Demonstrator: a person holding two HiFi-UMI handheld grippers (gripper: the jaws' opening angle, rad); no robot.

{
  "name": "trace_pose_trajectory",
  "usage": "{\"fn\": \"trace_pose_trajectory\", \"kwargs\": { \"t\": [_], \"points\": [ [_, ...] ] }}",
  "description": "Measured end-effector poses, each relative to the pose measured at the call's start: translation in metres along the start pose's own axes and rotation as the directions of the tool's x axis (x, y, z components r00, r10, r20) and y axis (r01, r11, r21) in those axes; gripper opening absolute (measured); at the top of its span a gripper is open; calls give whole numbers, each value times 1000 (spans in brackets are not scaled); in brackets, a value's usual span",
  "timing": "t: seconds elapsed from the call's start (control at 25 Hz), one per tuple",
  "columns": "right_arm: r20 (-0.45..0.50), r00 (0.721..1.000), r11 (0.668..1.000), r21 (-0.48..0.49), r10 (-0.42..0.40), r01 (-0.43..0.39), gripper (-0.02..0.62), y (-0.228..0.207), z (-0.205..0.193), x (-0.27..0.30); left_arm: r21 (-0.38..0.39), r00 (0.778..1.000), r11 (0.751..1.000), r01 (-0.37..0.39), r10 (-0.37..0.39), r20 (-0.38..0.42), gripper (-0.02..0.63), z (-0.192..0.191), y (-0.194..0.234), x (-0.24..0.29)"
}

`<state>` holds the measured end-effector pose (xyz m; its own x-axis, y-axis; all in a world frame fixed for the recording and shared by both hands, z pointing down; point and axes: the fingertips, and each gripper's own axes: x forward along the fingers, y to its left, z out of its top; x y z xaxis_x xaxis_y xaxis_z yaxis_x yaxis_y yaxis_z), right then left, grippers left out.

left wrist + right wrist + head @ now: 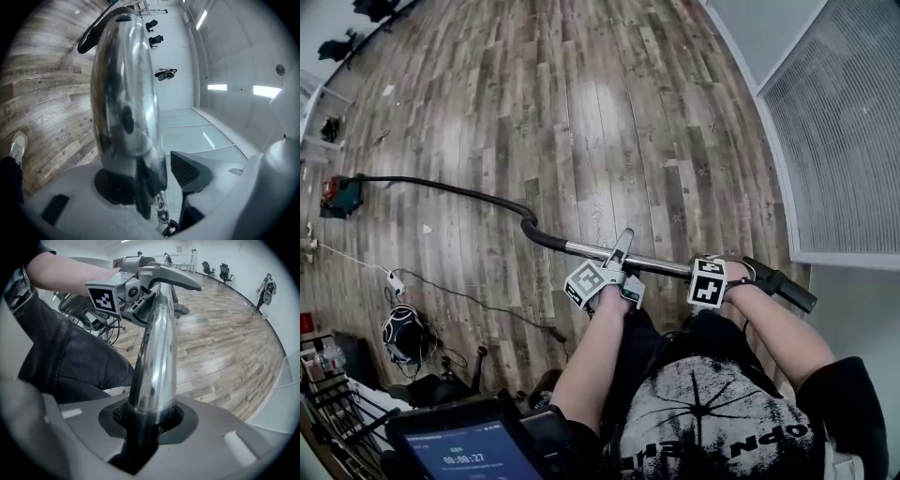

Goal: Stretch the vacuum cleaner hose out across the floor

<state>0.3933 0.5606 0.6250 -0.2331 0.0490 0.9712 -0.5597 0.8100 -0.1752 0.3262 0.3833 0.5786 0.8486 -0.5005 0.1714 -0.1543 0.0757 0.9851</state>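
Observation:
A black vacuum hose [459, 187] runs over the wood floor from the vacuum body [342, 194] at the far left to a chrome wand [661, 264] held level in front of me. My left gripper [617, 262] is open around the wand [124, 84]. The tube lies against one jaw, and the other black pad [187, 172] stands apart from it. My right gripper [724, 272] is shut on the wand [157, 348] nearer its black handle end [783, 286]. In the right gripper view the left gripper [136, 291] shows further up the tube.
A tablet [473, 455] sits at my lower left. Cables with a power strip [394, 279] and a headset [405, 330] lie on the floor to the left. A white wall panel [834, 141] bounds the right side. Office chairs [213, 268] and a person [267, 287] are far off.

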Motion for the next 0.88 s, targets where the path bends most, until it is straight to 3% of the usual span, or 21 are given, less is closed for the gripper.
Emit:
{"fn": "trace_pose_trajectory", "kwargs": {
  "t": [0.2, 0.4, 0.6, 0.76, 0.8, 0.88],
  "points": [
    [28, 1000, 1000, -28, -9, 10, 115, -33, -25, 5, 10, 1000, 1000, 12, -12, 27, 260, -22, 9, 17],
    [20, 1000, 1000, -26, 9, -9, 115, -67, -57, 26, 23, 998, 999, -43, 42, 35, 272, -56, 35, 22],
    [1, 1000, 999, 37, -4, 4, 115, -116, -84, 67, 85, 997, 993, -77, 75, 31, 187, -54, 62, 30],
    [-4, 1000, 998, 52, -26, 27, 115, -146, -108, 118, 197, 992, 972, -129, 129, 14, 38, -49, 97, 30],
    [-3, 1000, 998, 52, -25, 25, 115, -150, -116, 135, 224, 993, 968, -113, 116, 3, 2, -50, 104, 31],
    [-6, 1000, 999, 42, -29, 29, 115, -159, -133, 170, 281, 999, 960, -23, 31, -25, 0, -54, 111, 45]
  ]
}}
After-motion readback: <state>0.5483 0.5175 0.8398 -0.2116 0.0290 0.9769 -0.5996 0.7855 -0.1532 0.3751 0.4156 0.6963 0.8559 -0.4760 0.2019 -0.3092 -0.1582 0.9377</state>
